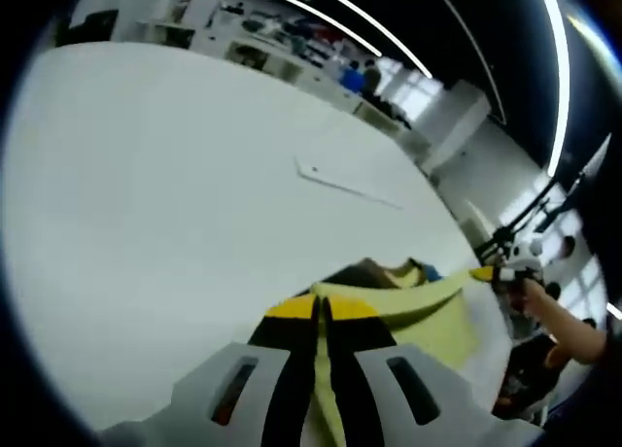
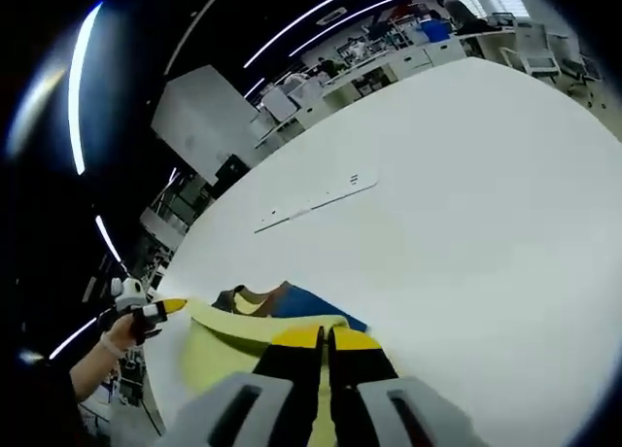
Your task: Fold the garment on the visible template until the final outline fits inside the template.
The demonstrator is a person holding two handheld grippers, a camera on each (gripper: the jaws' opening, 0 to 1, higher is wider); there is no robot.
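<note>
A pale yellow garment (image 1: 428,316) with a brown and blue part at its neck (image 1: 394,270) hangs stretched between both grippers above the white table (image 1: 155,204). My left gripper (image 1: 323,306) is shut on one edge of the cloth, its yellow-tipped jaws pressed together. My right gripper (image 1: 483,273) holds the far end, gripped by a hand. In the right gripper view, my right gripper (image 2: 326,335) is shut on the garment (image 2: 219,355), blue fabric (image 2: 313,306) lies behind it, and the left gripper (image 2: 170,306) pinches the other end. A thin white template edge (image 1: 345,183) (image 2: 313,204) lies flat further off.
The table's far edge (image 1: 321,83) borders a room with desks, shelves and a grey pillar (image 1: 452,126). A person's hand and sleeve (image 1: 573,330) hold the right gripper beyond the table's right side. Office chairs (image 2: 530,44) stand past the table's far corner.
</note>
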